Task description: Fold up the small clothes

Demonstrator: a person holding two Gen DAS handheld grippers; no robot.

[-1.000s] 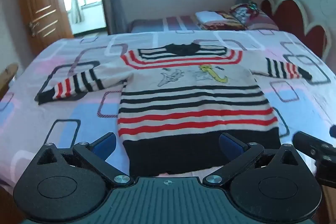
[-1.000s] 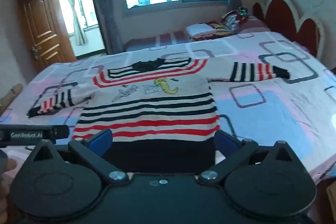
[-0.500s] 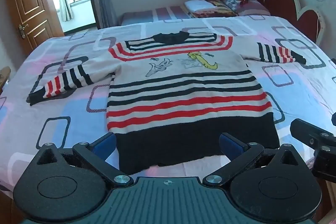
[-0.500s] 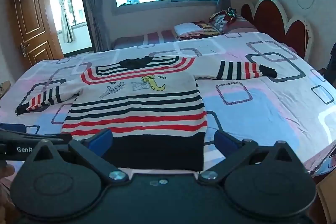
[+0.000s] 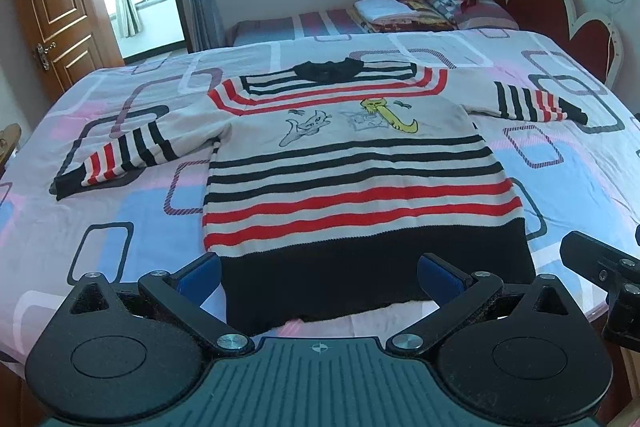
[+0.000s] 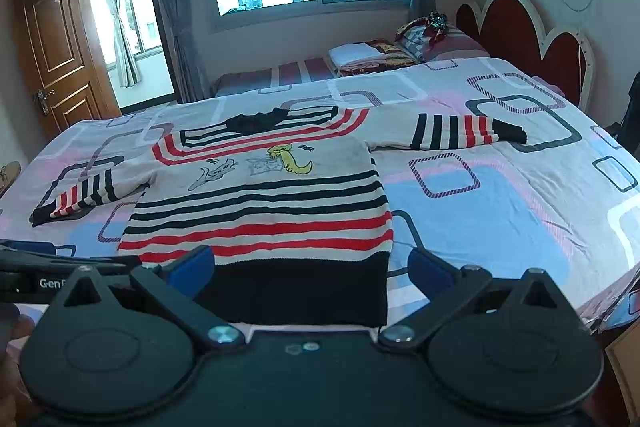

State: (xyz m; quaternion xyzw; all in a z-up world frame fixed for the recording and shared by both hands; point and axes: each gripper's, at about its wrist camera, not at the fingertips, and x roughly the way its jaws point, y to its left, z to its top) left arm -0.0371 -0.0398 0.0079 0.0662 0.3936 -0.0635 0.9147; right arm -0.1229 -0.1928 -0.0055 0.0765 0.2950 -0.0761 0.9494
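A small cream sweater with black and red stripes, a black hem and cartoon prints lies flat, face up, on the bed, both sleeves spread sideways. It also shows in the right wrist view. My left gripper is open and empty, held above the near bed edge in front of the black hem. My right gripper is open and empty, also in front of the hem, toward its right side. Neither touches the sweater.
The bed has a patterned pink, blue and white sheet. A red headboard stands at the right. Folded clothes and pillows lie on a second bed behind. A wooden door is at the left.
Both grippers have pulled back and risen, so more of the sweater and the near bed edge show. Both stay open.
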